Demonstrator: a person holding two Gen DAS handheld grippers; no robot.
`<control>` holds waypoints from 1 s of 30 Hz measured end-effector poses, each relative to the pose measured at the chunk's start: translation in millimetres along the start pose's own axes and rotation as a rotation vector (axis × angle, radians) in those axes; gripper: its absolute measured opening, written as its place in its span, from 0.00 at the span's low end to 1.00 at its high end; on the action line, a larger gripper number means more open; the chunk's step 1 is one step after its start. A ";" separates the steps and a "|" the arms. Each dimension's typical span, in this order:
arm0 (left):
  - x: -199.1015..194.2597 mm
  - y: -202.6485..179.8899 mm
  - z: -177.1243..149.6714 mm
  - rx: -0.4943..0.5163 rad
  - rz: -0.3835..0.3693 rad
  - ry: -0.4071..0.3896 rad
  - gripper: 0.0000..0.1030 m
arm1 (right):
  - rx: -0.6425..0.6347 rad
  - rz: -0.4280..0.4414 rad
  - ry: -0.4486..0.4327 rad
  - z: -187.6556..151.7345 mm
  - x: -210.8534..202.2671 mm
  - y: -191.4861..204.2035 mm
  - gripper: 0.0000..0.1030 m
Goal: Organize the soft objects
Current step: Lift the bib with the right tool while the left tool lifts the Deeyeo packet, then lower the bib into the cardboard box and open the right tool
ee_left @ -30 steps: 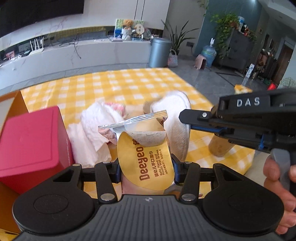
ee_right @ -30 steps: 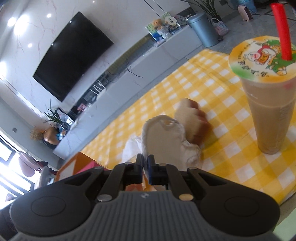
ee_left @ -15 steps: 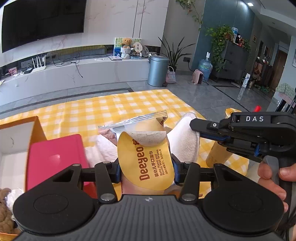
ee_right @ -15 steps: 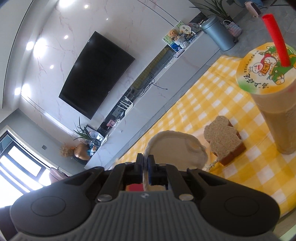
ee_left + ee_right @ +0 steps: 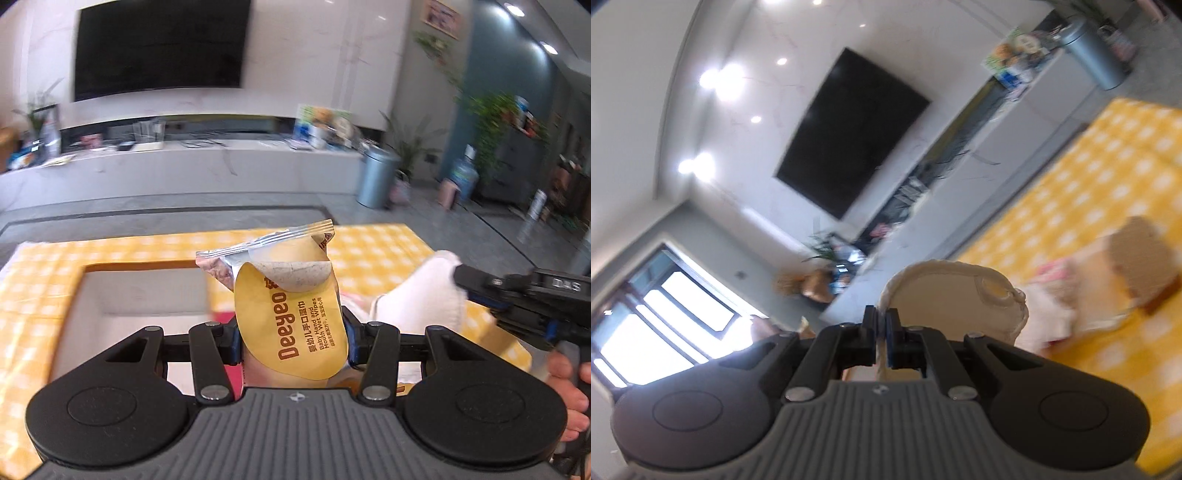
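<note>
Wipes pack [image 5: 291,314], glossy yellow with a peeling flap, stands clamped in the left hand-held gripper [image 5: 291,338] just right of the open box [image 5: 74,295]; a slack squeeze could let it slide out. Right of the box too, the right hand-held gripper [image 5: 881,328] pinches a floppy cream slipper [image 5: 953,295] by its thin edge, which may slip free.

A large dark television [image 5: 159,48] hangs on a pale marble wall above a long white console [image 5: 184,166]; a grey bin [image 5: 376,177] stands on the grey tiled floor beside potted plants [image 5: 491,122]; ceiling spotlights [image 5: 720,79] glow; a bright window [image 5: 661,325] admits daylight.
</note>
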State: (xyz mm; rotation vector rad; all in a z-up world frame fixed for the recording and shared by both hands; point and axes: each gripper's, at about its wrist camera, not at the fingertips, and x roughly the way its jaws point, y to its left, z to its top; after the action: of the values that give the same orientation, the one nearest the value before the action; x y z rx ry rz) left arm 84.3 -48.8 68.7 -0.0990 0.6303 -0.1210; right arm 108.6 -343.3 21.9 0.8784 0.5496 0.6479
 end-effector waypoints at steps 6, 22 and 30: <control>-20.2 52.9 -5.0 -0.104 0.057 -0.040 0.54 | -0.072 0.107 0.009 -21.7 32.6 54.6 0.02; -22.6 191.3 -17.2 -0.359 0.131 -0.080 0.54 | -0.259 0.109 0.229 -101.4 218.1 123.0 0.02; -18.1 231.4 -24.4 -0.455 0.147 -0.081 0.54 | -0.407 -0.021 0.384 -135.0 318.8 117.6 0.02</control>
State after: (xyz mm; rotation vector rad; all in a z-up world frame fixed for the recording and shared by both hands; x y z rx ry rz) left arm 74.4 181.1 29.8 -0.4932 0.5736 0.1700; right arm 201.5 9.3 -6.0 0.3647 0.7369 0.8796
